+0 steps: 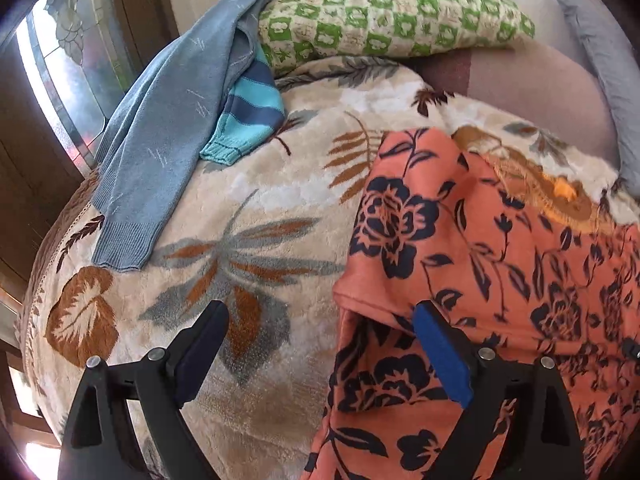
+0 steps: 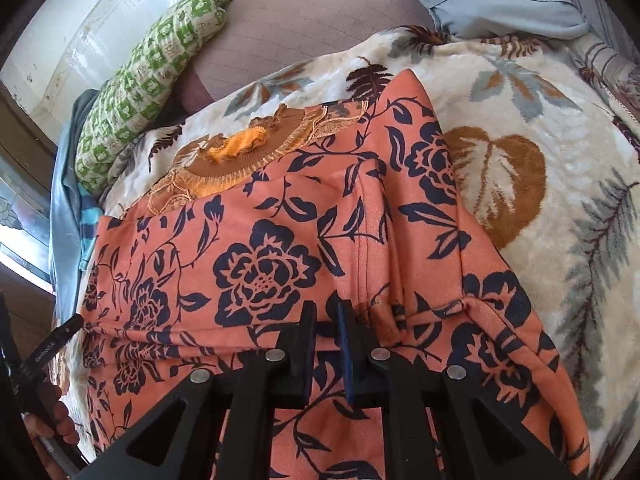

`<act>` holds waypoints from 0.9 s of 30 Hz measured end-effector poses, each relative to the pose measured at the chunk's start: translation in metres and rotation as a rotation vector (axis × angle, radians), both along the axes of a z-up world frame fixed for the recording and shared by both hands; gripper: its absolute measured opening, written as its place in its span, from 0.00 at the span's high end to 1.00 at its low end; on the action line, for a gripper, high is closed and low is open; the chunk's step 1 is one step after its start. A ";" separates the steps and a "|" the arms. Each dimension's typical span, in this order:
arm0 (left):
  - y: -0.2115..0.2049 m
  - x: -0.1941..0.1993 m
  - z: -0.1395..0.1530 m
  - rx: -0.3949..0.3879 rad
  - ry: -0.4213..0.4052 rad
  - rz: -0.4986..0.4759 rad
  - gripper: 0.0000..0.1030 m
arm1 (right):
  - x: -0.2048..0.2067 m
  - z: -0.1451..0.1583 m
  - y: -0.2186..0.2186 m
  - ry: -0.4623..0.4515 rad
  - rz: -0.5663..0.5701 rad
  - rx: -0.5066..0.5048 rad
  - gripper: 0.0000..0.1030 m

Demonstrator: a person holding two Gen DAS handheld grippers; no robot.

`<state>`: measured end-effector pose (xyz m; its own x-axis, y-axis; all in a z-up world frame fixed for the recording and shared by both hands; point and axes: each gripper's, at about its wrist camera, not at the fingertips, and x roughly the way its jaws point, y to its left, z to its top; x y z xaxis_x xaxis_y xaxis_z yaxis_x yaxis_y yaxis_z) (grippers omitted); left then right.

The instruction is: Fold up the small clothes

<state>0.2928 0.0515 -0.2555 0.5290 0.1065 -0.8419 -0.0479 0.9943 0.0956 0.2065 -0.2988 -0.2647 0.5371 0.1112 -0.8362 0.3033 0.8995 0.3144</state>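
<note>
An orange garment (image 1: 480, 248) with a dark navy flower print lies on the bed, its brown embroidered neckline (image 2: 240, 152) toward the pillows. In the right wrist view my right gripper (image 2: 326, 320) has its jaws nearly together over the garment's (image 2: 260, 264) near part. Creases in the cloth run in toward the pads, so it looks shut on a fold. My left gripper (image 1: 324, 336) stands wide open at the garment's left edge. Its blue-padded right finger (image 1: 440, 356) is over the cloth and its left finger (image 1: 204, 344) over the blanket, with nothing pinched.
A cream plush blanket (image 1: 248, 208) with leaf patterns covers the bed. A grey-blue sweater (image 1: 160, 128) and a teal striped knit (image 1: 248, 108) lie at the far left beside a green checked pillow (image 1: 384, 16). A window (image 1: 60, 60) is on the left. A hand (image 2: 56, 420) shows at lower left.
</note>
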 end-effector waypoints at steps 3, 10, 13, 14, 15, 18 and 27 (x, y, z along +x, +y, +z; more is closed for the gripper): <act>0.002 0.002 -0.028 -0.002 0.116 -0.003 0.09 | 0.001 0.001 0.006 -0.006 -0.002 -0.037 0.87; 0.027 -0.027 -0.010 -0.045 0.068 0.045 0.09 | -0.026 0.027 0.004 -0.002 0.000 0.035 0.87; 0.044 -0.052 0.005 -0.049 0.041 0.045 0.09 | -0.055 0.047 -0.007 -0.031 0.000 0.038 0.87; 0.052 -0.060 0.011 -0.048 0.030 0.053 0.09 | -0.066 0.053 -0.011 -0.039 -0.006 0.037 0.87; 0.061 -0.068 0.017 -0.050 0.019 0.063 0.09 | -0.077 0.058 -0.016 -0.046 -0.013 0.033 0.87; 0.085 -0.100 0.035 -0.034 -0.018 0.061 0.09 | -0.111 0.069 -0.030 -0.056 -0.037 0.025 0.87; 0.115 -0.183 0.042 0.005 -0.014 0.025 0.09 | -0.199 0.073 -0.054 -0.070 -0.085 0.046 0.87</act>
